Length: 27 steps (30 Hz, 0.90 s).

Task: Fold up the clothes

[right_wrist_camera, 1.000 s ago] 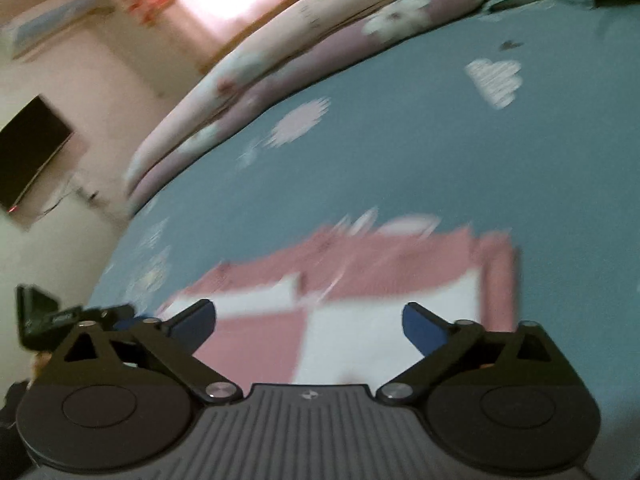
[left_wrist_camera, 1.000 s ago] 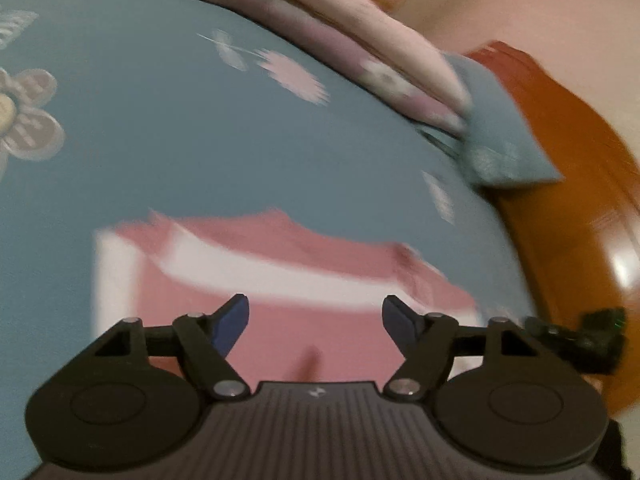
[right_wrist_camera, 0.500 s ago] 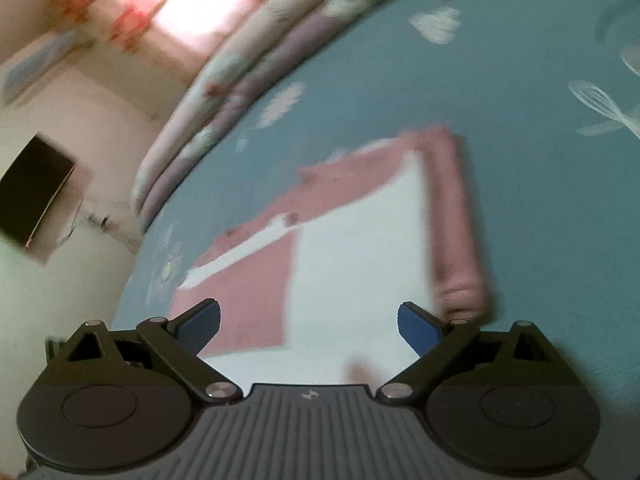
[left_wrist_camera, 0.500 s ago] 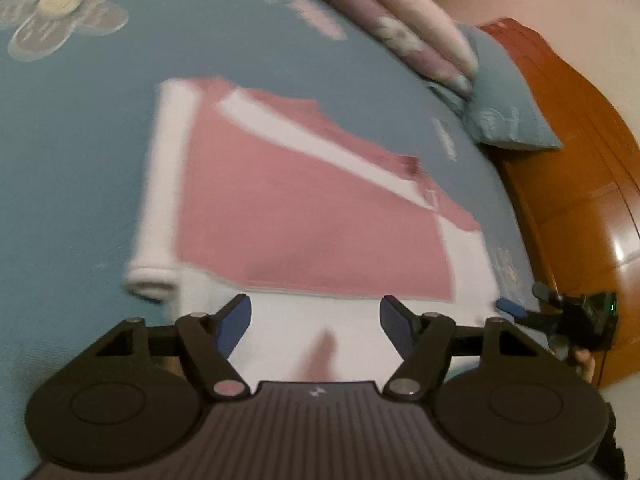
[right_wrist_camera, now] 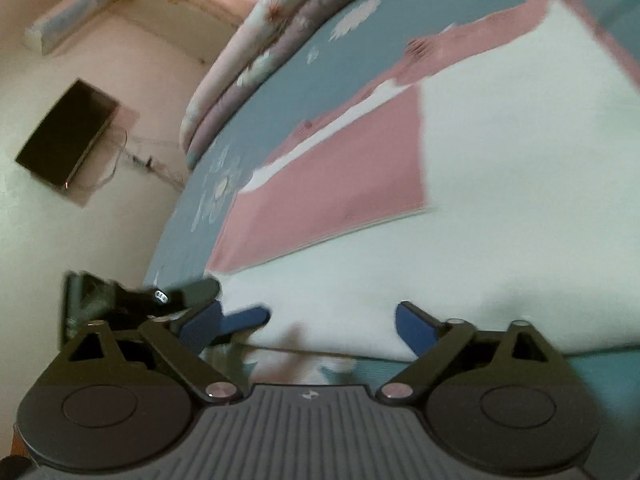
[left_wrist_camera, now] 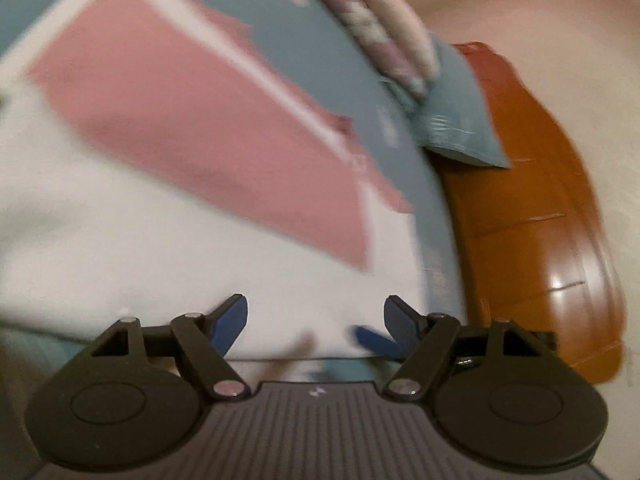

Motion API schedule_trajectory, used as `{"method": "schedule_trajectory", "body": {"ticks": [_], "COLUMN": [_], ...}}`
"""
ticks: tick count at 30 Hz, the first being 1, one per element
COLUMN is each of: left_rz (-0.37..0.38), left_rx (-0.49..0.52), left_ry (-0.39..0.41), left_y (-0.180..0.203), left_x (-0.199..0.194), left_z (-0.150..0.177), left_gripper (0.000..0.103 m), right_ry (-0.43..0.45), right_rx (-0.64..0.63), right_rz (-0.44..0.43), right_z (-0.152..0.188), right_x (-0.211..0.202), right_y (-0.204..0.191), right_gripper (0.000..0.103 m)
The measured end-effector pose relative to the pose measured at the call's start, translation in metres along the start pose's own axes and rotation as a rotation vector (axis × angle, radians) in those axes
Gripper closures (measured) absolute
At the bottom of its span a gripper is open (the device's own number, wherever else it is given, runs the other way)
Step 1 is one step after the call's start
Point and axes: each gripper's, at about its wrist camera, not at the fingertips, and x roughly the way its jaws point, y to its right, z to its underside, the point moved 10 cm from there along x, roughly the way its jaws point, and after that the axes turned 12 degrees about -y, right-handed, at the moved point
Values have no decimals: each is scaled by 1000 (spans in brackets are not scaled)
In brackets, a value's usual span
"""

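You're holding the left gripper [left_wrist_camera: 316, 322] spread wide, nothing between its blue fingers [left_wrist_camera: 230, 318], hanging just over the near white hem of the pink and white garment [left_wrist_camera: 200, 152]. Your right gripper [right_wrist_camera: 332, 320] is also released, jaws apart and grasping nothing, hovering at the same near edge further along. In the right wrist view the left gripper's blue tips [right_wrist_camera: 244, 316] are showing just beside your right one, at the garment's [right_wrist_camera: 460, 200] near corner; in the left wrist view a blue tip of the right gripper [left_wrist_camera: 374, 340] is poking in by the hem. The garment is lying flat on the teal bedsheet [left_wrist_camera: 328, 60], white panel nearest, pink panel beyond, everything motion-blurred. Further back a rolled floral quilt [right_wrist_camera: 256, 40] is running along the far side of the bed, a teal pillow [left_wrist_camera: 460, 120] is lying against the orange wooden headboard [left_wrist_camera: 532, 220], and a dark screen [right_wrist_camera: 68, 136] is hanging on the wall.
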Motion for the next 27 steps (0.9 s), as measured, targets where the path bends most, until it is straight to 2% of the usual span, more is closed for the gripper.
{"method": "schedule_trajectory", "body": {"ticks": [2,4,6,9,11,14,16,18,21,23,24,25,27], "left_rz": [22,3,-16,9,3,-38,-76,-84,-80,-108,-123,-137,-166], "left_rx": [-12,-36,-59,-100,-88,-88,-18,49,75,60,52,44,29], "left_ry": [18,56,94,134,137,122,116,122,125,134,138,142,151], "left_y": [-11,-27,-43,-60,-62,-54,-34,-12,4,-5,-10,-14,-23], "left_x": [-16,-37,-58,-76,-81,-78,-76,-69,-55,-56,-57,-58,-60], "left_z": [0,-2,-4,-4,-2,-5,-9,-13,-20,-20,-20,-20,-20], "left_gripper": [30,30,30,31,32,32,30,28,28,28,28,29,32], "right_ry": [47,97,139,185,200,195,216,250,243,237,242,251,276], "right_rx": [28,51,99,158,188,211,159,101,115,180,214,223,247], "right_rz": [21,59,55,41,25,45,75,74,78,117,147,144,116], "right_z": [2,1,1,8,11,14,9,5,-9,-9,-6,-6,-2], "right_x": [-21,-45,-65,-86,-92,-90,-97,-109,-97,-95,-96,-99,-110], "right_y": [13,28,46,65,72,72,57,44,46,66,79,85,90], "right_gripper": [11,11,11,12,12,11,8,5,4,5,10,16,16]}}
